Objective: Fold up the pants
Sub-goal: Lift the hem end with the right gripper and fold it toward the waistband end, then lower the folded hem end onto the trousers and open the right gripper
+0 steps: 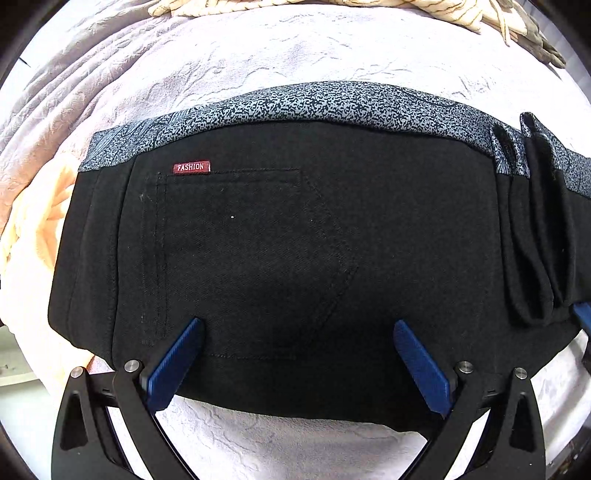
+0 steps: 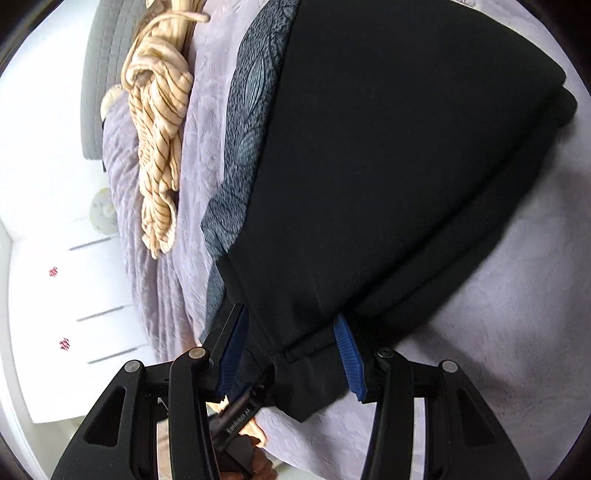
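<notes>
The black pants [image 1: 280, 240] lie folded on a lilac blanket [image 1: 258, 62], with a grey speckled lining strip along the far edge and a red FASHION tag [image 1: 191, 167] by a back pocket. My left gripper [image 1: 297, 334] is open, its blue fingers [image 1: 177, 362] spread over the near edge of the pants, holding nothing. In the right wrist view the pants [image 2: 388, 166] fill the frame. My right gripper [image 2: 291, 341] straddles a bunched corner of the pants; its blue fingers [image 2: 349, 354] stand apart with cloth between them, and I cannot tell if they clamp it.
A cream striped cloth [image 2: 159, 147] lies bunched on the blanket beyond the pants, also at the top of the left wrist view [image 1: 461, 14]. A peach cloth [image 1: 33, 236] lies at the left. White furniture [image 2: 66, 280] stands beside the bed.
</notes>
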